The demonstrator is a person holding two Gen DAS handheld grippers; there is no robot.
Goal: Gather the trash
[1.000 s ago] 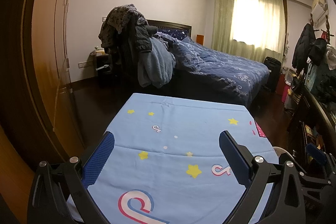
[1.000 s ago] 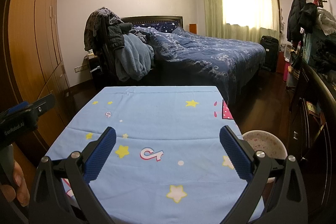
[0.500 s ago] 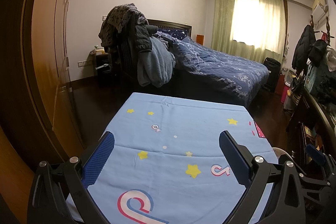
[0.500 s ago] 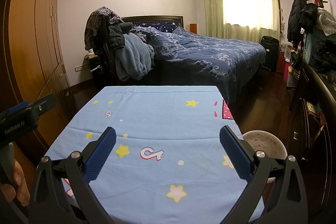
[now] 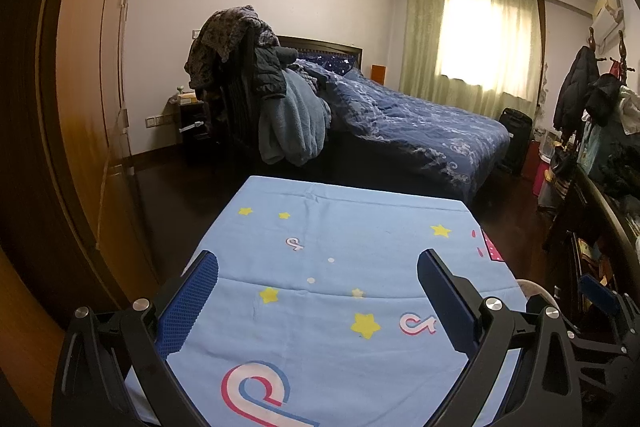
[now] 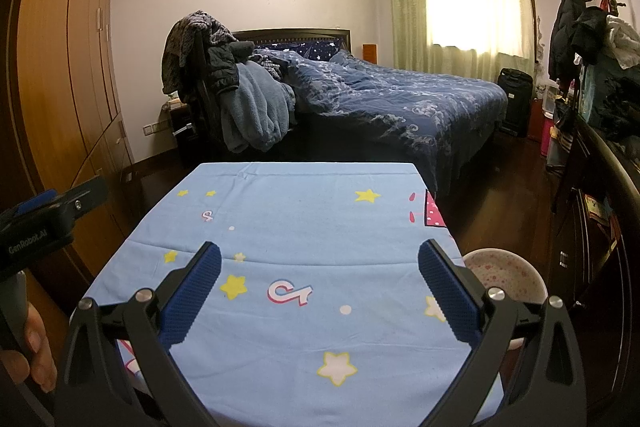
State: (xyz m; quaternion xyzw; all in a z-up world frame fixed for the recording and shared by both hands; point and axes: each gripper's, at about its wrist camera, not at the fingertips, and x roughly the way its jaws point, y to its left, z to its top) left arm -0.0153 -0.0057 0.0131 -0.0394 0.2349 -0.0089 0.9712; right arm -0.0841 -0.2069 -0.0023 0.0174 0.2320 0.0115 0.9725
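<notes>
Bed (image 6: 400, 99) with its navy duvet lies far ahead of your tools, and the star-printed blue tablecloth (image 6: 304, 227) spreads right beneath both. Your left gripper (image 5: 318, 273) and right gripper (image 6: 319, 259) hover spread wide, empty. A speckled bin (image 6: 506, 273) sits just right of your right tool; no trash shows.

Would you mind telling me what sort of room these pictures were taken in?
It looks like a lived-in home bedroom: a bed with dark blue bedding, a tall wooden wardrobe along the wall, and a curtained window. A table under a blue starred cloth stands in front.
</notes>
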